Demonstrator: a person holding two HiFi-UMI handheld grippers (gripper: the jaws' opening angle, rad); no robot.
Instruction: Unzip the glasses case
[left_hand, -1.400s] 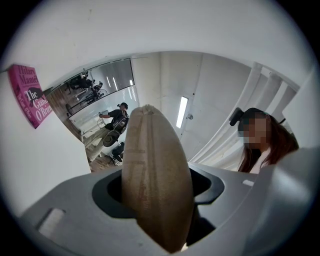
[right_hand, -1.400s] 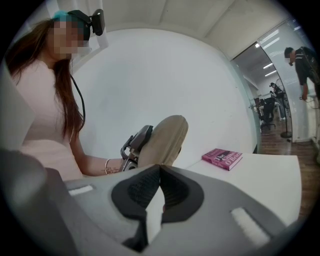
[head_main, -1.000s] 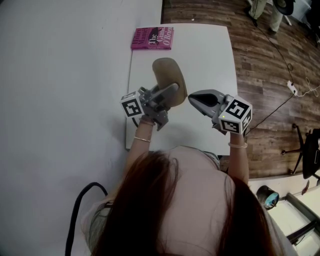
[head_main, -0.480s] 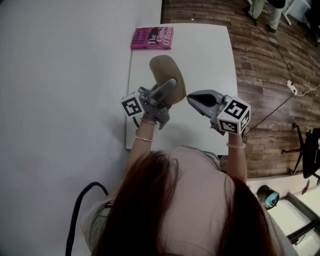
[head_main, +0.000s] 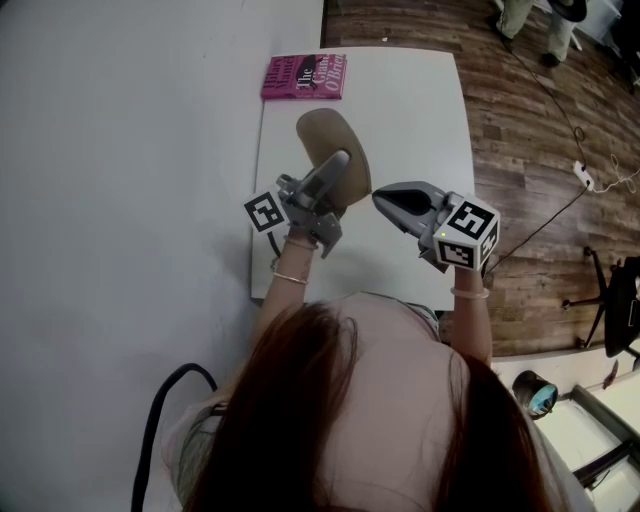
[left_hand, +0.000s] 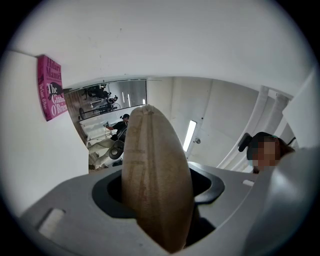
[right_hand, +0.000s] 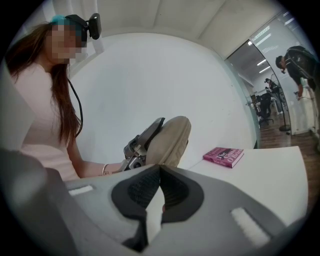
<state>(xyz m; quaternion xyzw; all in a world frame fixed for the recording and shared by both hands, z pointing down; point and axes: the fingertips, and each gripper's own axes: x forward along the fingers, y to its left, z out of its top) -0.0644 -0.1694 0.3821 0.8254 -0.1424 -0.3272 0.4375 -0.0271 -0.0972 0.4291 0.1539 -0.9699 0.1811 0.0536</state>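
Glasses case (head_main: 325, 135) within left tool (head_main: 337, 166)

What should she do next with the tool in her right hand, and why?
Probably open the right gripper and ease it toward the glasses case. Its jaws are together on nothing and short of the case, which the left gripper holds clamped. The zipper pull isn't visible, so the exact pinch spot is unclear.
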